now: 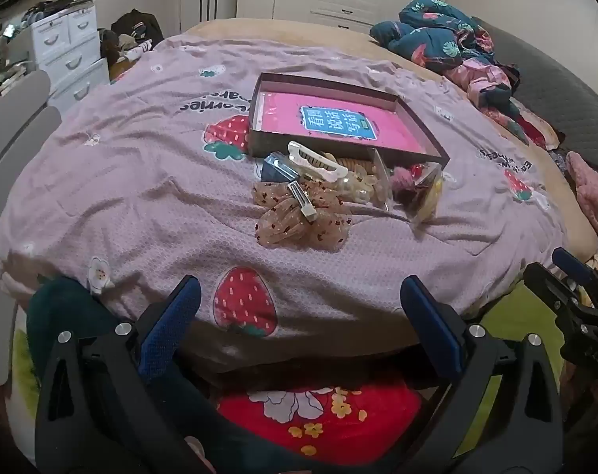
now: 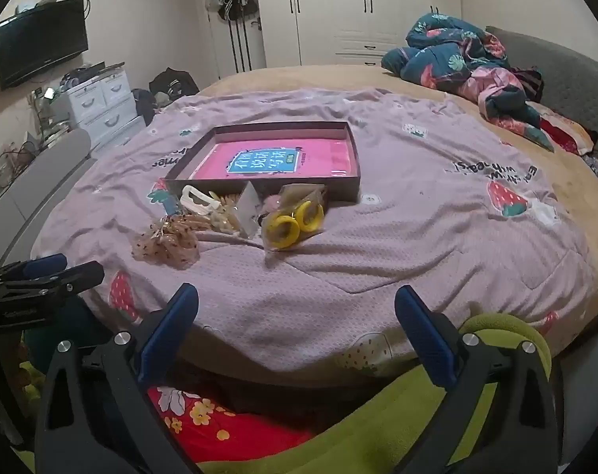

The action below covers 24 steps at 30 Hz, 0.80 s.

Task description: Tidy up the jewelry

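Note:
A dark shallow box (image 1: 417, 118) (image 2: 352, 150) with a pink book inside lies on the bed. In front of it is a pile of accessories: a beige dotted mesh bow (image 1: 299, 221) (image 2: 166, 243), a white hair claw (image 1: 314, 160) (image 2: 198, 199), cream beaded pieces (image 1: 358, 185) and a clear packet with yellow hoops (image 2: 295, 219) (image 1: 427, 193). My left gripper (image 1: 299, 300) is open and empty, low at the bed's near edge. My right gripper (image 2: 297, 308) is open and empty, also at the near edge, to the right of the left one.
The pink strawberry-print quilt (image 1: 141, 197) (image 2: 417, 237) covers the bed. Crumpled dark floral bedding (image 1: 437, 39) (image 2: 457, 55) lies at the far right. White drawers (image 1: 70, 51) (image 2: 101, 98) stand at the left. A red floral cushion (image 1: 318, 414) lies below the grippers.

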### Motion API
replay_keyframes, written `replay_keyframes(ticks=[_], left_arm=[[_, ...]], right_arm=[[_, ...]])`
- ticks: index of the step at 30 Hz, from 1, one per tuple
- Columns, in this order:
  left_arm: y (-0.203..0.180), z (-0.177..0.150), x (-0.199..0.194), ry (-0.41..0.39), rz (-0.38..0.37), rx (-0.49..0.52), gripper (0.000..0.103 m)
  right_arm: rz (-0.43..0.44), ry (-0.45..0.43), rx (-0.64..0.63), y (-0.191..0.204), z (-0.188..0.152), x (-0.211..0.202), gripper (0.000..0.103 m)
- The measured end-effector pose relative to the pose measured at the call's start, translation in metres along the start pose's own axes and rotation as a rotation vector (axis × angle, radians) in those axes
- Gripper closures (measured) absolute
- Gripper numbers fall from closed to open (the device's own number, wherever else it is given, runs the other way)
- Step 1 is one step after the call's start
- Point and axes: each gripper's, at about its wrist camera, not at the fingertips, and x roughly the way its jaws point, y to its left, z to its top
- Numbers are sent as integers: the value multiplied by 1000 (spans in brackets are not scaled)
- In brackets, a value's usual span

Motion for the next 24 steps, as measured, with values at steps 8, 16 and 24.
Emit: replay_keyframes(ticks=[8, 16, 24], left_arm=[[0, 0, 0, -11, 0, 2, 8], [0, 0, 0, -11, -5, -2, 8], [6, 6, -1, -12, -4, 0, 8]], right_arm=[[7, -5, -10, 3, 1, -3, 4], [2, -3, -10, 6, 1, -5, 4], [10, -14, 0, 0, 0, -7, 4]])
